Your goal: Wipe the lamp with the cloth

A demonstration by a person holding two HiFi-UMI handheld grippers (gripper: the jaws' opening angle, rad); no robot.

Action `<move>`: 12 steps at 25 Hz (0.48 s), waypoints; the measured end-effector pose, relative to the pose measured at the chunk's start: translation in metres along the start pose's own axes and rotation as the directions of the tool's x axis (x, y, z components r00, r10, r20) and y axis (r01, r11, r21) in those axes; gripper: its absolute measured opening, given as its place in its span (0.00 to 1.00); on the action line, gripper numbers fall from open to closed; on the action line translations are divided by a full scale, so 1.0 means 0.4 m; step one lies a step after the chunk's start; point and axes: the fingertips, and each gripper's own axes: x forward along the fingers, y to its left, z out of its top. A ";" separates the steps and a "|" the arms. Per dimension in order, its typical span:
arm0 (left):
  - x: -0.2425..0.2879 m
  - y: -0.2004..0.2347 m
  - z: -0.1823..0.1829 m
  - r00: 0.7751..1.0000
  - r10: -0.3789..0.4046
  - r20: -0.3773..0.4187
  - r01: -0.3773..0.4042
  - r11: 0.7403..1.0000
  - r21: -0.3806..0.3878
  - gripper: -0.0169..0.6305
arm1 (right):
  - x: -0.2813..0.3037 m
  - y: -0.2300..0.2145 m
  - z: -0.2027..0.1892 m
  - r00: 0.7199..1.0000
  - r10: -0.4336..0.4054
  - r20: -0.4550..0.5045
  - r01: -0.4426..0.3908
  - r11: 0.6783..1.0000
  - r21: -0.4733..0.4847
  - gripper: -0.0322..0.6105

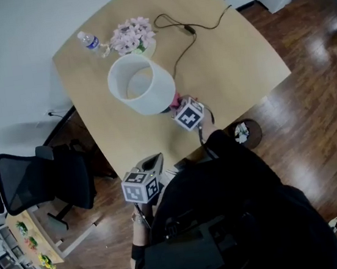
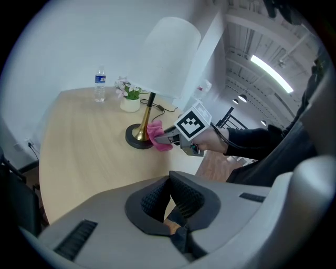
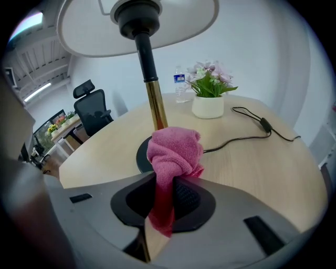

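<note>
My right claw (image 3: 167, 192) is closed on the pink cloth (image 3: 176, 151): the pads pinch its lower part, and the rest stands out in front of the jaws as a round wad. The lamp (image 1: 140, 82) stands on the desk (image 1: 233, 61), and its brass stem (image 3: 153, 100) rises straight up just behind the wad, so the long axis for wiping is vertical. The dark base (image 2: 137, 141) lies directly under and beyond the cloth. In the left gripper view the wad seems to lie against the foot of the stem, but I cannot tell for sure that it touches. The right hand is clearly the nearer one; it reaches in under the shade (image 2: 170, 55) and points slanting down at the base. My left claw (image 2: 169, 202) is fully closed with nothing in it, and it hangs back at the near edge of the desk, well apart from the lamp. I judge the next stroke must go along the stem.
</note>
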 end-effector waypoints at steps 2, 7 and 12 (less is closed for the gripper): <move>-0.010 0.010 -0.012 1.000 -0.009 0.012 0.009 1.000 0.004 0.03 | 0.007 0.020 0.005 1.000 -0.002 -0.004 0.002 1.000 0.006 0.15; -0.030 0.022 -0.040 0.999 -0.030 0.038 0.030 1.000 0.003 0.03 | 0.015 0.050 0.015 0.998 -0.053 -0.022 0.053 0.999 -0.003 0.15; -0.048 0.051 -0.070 0.997 -0.034 0.069 0.036 0.999 -0.028 0.03 | 0.019 0.058 0.018 0.994 -0.106 -0.024 0.106 0.994 0.002 0.15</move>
